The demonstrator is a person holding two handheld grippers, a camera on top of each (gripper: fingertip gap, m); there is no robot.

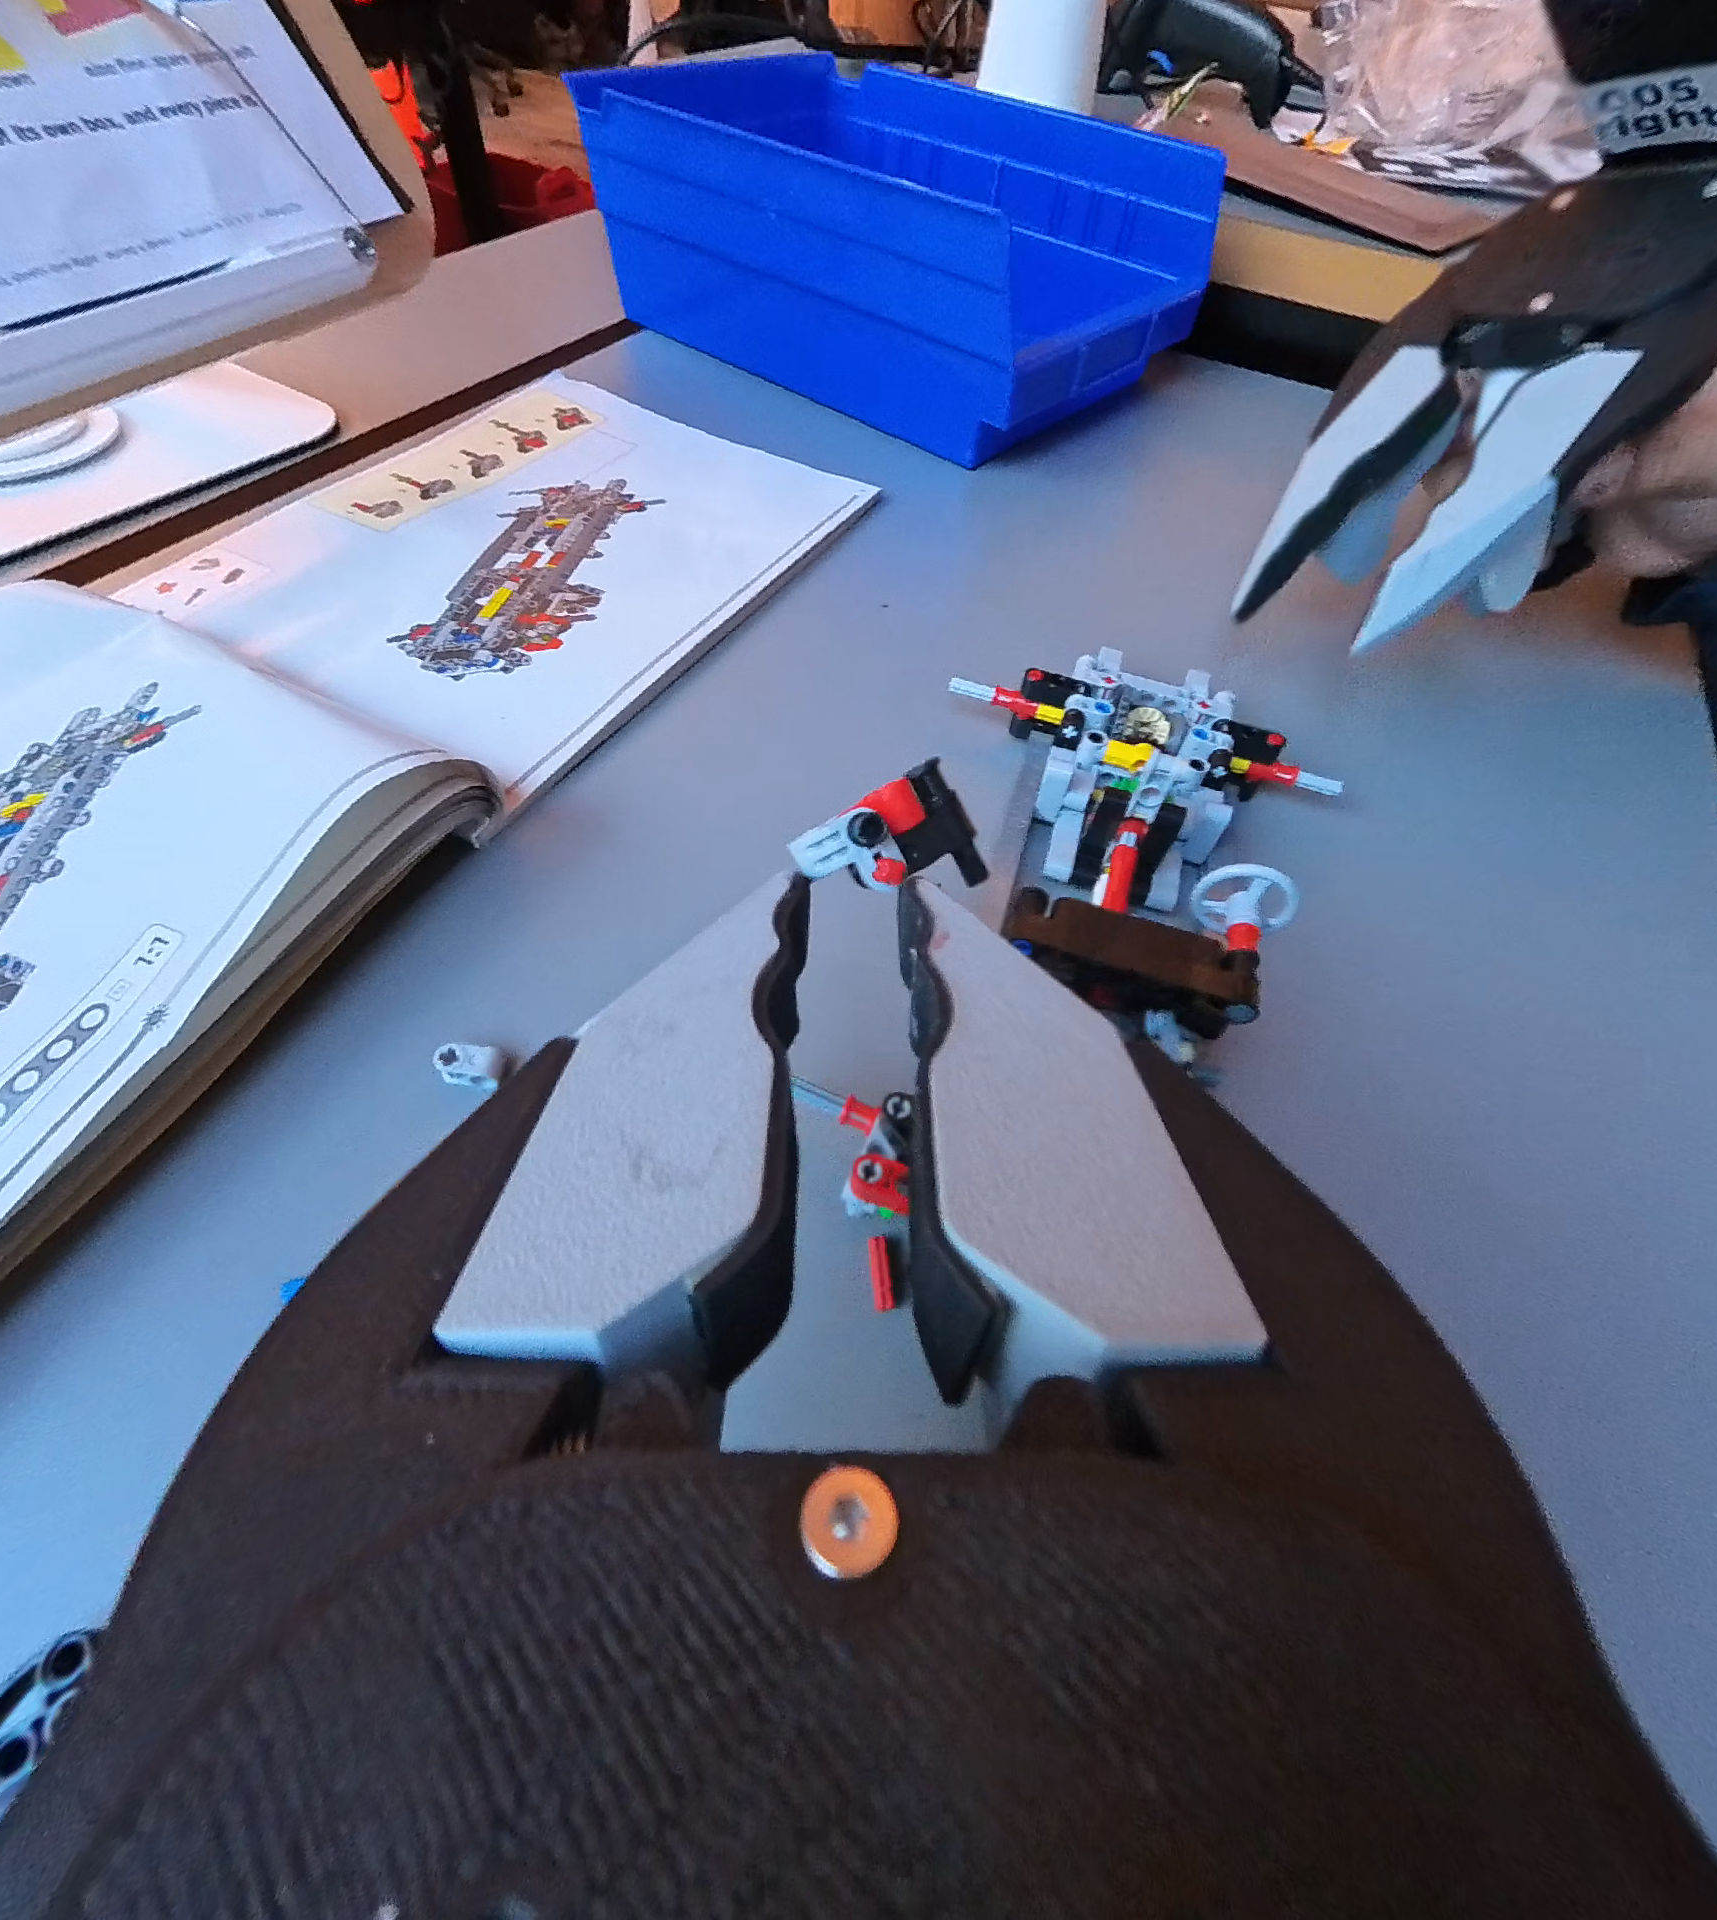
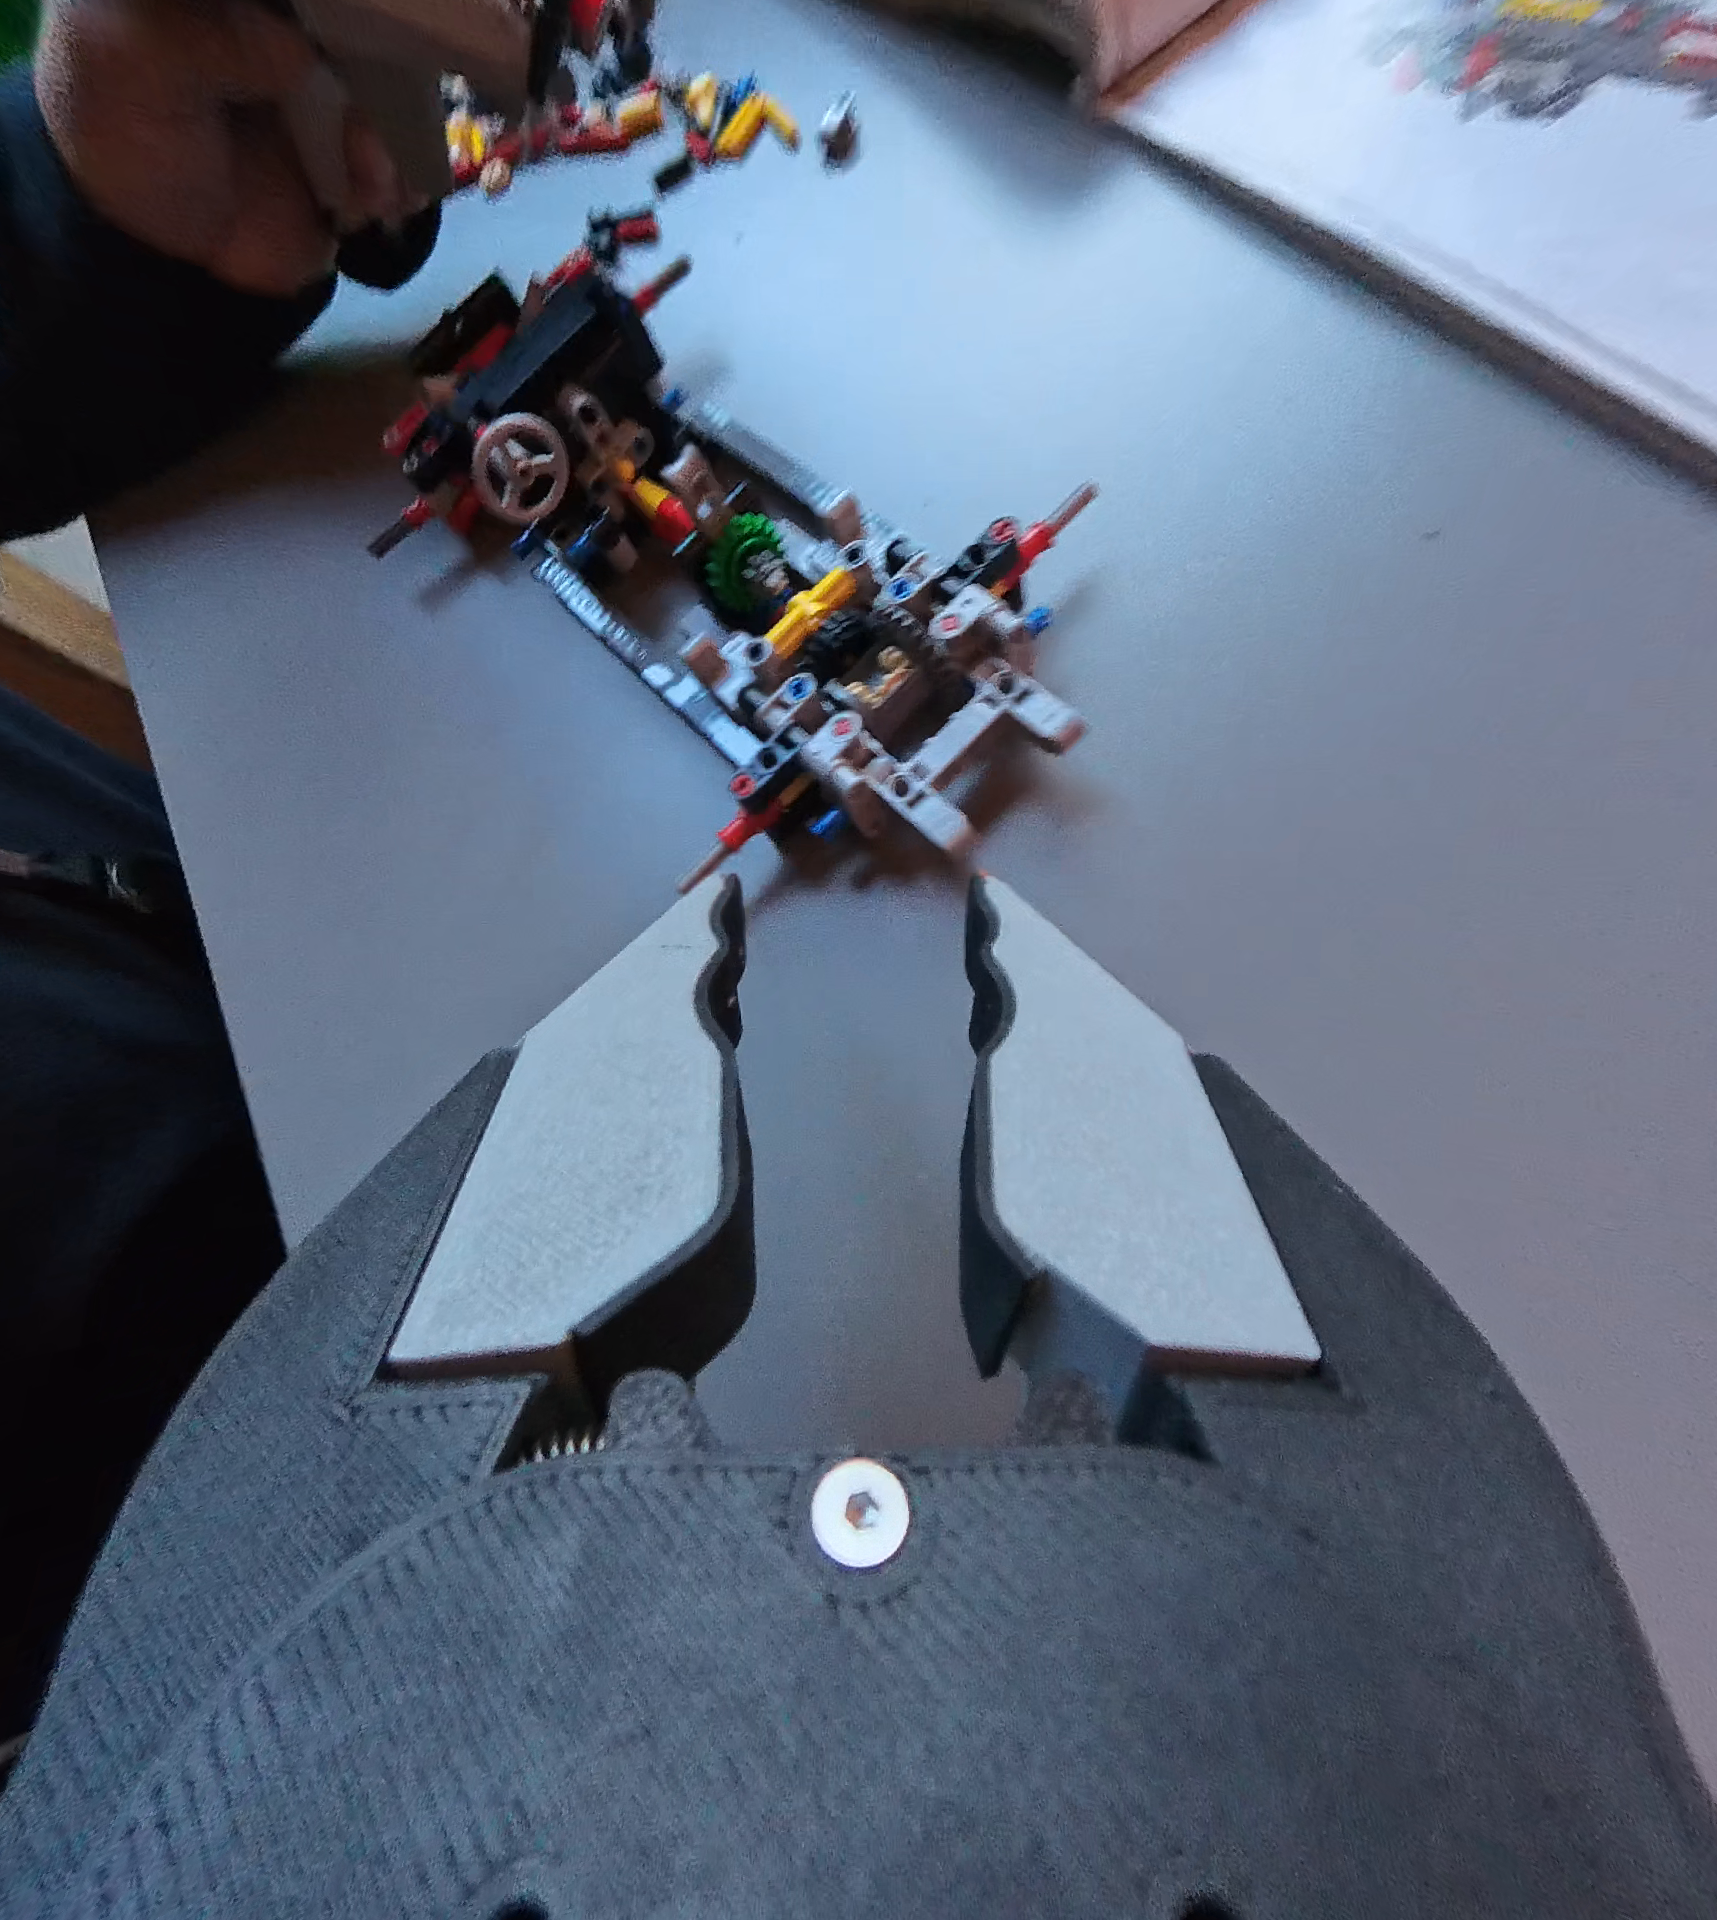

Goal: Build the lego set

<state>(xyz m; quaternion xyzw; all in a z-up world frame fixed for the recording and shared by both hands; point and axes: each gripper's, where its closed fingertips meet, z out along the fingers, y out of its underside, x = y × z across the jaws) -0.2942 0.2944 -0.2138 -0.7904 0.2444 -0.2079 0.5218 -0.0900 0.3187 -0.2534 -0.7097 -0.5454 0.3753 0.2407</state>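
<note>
left wrist view: my left gripper (image 1: 854, 888) has its fingers (image 1: 792, 935) narrowed on a small brick sub-assembly (image 1: 885, 831), grey, red and black, pinched at the very tips by its grey end, w/ the rest sticking out past them above the grey surface (image 1: 1456, 1143). looks light and stiff, but it's clipped together from bits, so i'd judge it can pop apart or swivel in such a tip-only hold; a bite further in on the grey beam would be safer.

just right of it sits the half-built chassis (image 1: 1145, 821), w/ axles sticking out both sides and a pale steering wheel (image 1: 1247, 902) on a red post. rigid frame, fragile pins and axles imo; best taken by the long side beams, not the wheel or axle ends.

right wrist view: my right gripper (image 2: 854, 904) has its fingers (image 2: 1041, 987) wide apart w/ nothing between them, hanging just short of the chassis's near end. view is blurry.

loose bits: a small red/black cluster (image 1: 875, 1164) under my left fingers, a grey connector (image 1: 467, 1062), and a pile of mixed small pieces (image 2: 625, 114) past the chassis.

containers: the blue bin (image 1: 895, 260) at the back of the surface, open front facing me; can't see anything in it from here. instruction booklet (image 1: 314, 727) lies open to the left.
</note>
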